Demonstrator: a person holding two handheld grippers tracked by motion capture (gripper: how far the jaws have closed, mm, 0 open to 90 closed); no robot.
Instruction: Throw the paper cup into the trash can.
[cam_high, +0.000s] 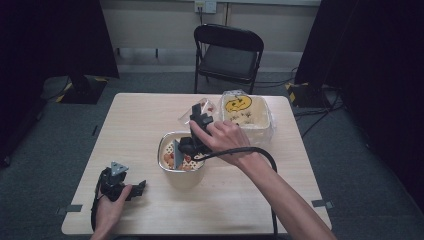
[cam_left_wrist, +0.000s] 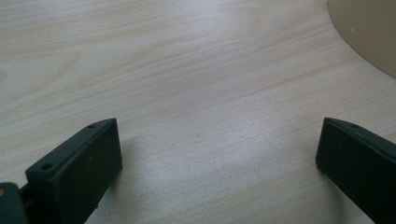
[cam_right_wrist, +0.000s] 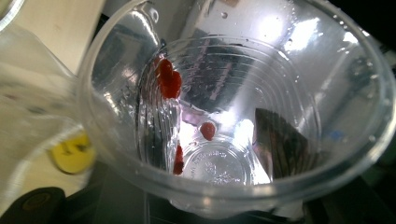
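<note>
While the right gripper (cam_high: 201, 120) pinched the clear plastic cup (cam_right_wrist: 233, 116) tipped on its side, mouth toward the metal bowl (cam_high: 165, 150) just below, a few red pieces (cam_right_wrist: 169, 84) clung inside. Well apart, the left gripper (cam_high: 131, 189) rested, jaws spread on the table (cam_left_wrist: 196, 70).

Black claws (cam_high: 141, 189), trailing black cables (cam_high: 262, 155)

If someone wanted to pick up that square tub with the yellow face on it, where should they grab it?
Probably by a side wall just under the rim, coming from above. The tub stands upright and open-topped, looks wider than a tool's jaws, and its near side is free, though the right tool holding the clear cup crowds its left.
</note>
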